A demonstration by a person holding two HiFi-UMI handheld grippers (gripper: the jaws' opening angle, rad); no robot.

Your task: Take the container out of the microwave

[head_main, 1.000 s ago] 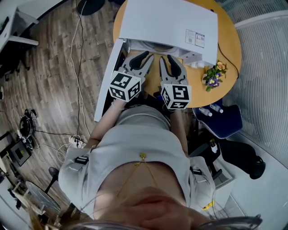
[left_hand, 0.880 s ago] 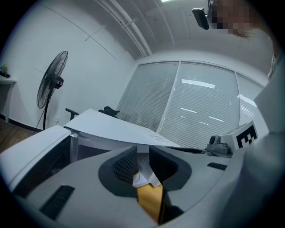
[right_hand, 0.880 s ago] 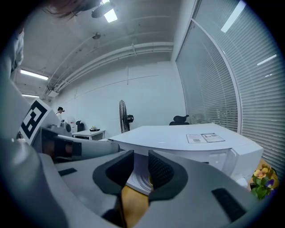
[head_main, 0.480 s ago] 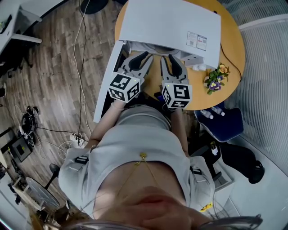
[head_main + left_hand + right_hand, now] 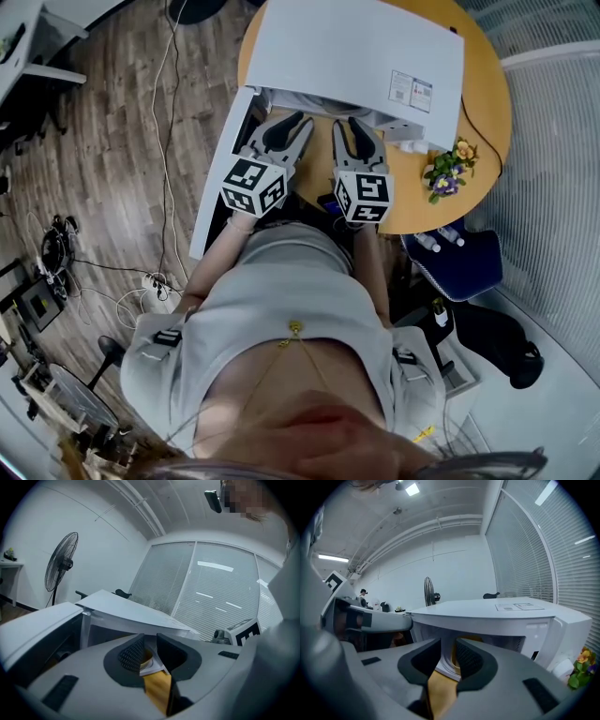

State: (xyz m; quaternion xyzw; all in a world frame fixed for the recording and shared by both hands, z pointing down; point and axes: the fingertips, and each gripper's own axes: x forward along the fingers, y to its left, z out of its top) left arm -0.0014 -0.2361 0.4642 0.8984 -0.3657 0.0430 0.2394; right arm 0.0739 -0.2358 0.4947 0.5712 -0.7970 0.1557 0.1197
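Two grippers at the open microwave, container inside.

Both the left gripper [image 5: 292,127] and the right gripper [image 5: 354,127] point into the white microwave [image 5: 347,47], whose door [image 5: 217,178] stands swung out on the left. Each pair of jaws stands slightly apart and clamps nothing. The container [image 5: 446,666] sits in the cavity; its white rim shows through the gap between the jaws in both gripper views. Something yellow lies within it, but what it is cannot be told. A label [image 5: 410,87] is stuck on the microwave's top, its print too small to read. The microwave rests on a round wooden table [image 5: 478,84].
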